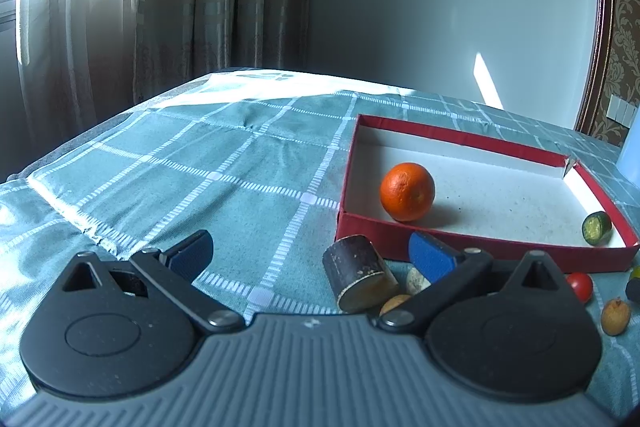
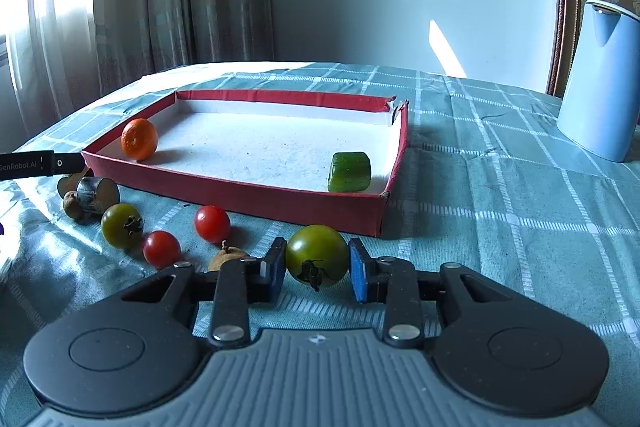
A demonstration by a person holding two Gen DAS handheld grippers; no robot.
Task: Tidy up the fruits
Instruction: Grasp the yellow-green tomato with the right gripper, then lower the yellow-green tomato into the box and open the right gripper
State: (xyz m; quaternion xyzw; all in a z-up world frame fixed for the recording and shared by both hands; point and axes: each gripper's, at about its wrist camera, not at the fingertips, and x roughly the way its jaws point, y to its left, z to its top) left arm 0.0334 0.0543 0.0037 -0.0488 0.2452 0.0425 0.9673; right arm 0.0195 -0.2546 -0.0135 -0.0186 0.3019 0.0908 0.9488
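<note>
A red box [image 2: 280, 197] with a white floor holds an orange [image 2: 139, 139] and a green cucumber piece [image 2: 349, 172]. My right gripper [image 2: 317, 269] is open, its blue pads on either side of a green tomato [image 2: 317, 255] on the cloth, with small gaps. Two red tomatoes [image 2: 212, 223] [image 2: 161, 249], another green tomato [image 2: 121, 225] and a brown fruit [image 2: 229, 255] lie left of it. My left gripper [image 1: 310, 255] is open and empty. A dark sugarcane piece [image 1: 358, 279] lies between its fingers. The box [image 1: 480, 249] and orange [image 1: 407, 191] are beyond.
The table has a teal checked cloth [image 2: 500, 211]. A pale blue kettle [image 2: 600, 83] stands at the back right. Small brown fruits [image 1: 615, 315] and a red tomato [image 1: 580, 286] lie right of my left gripper. Curtains and a wall are behind.
</note>
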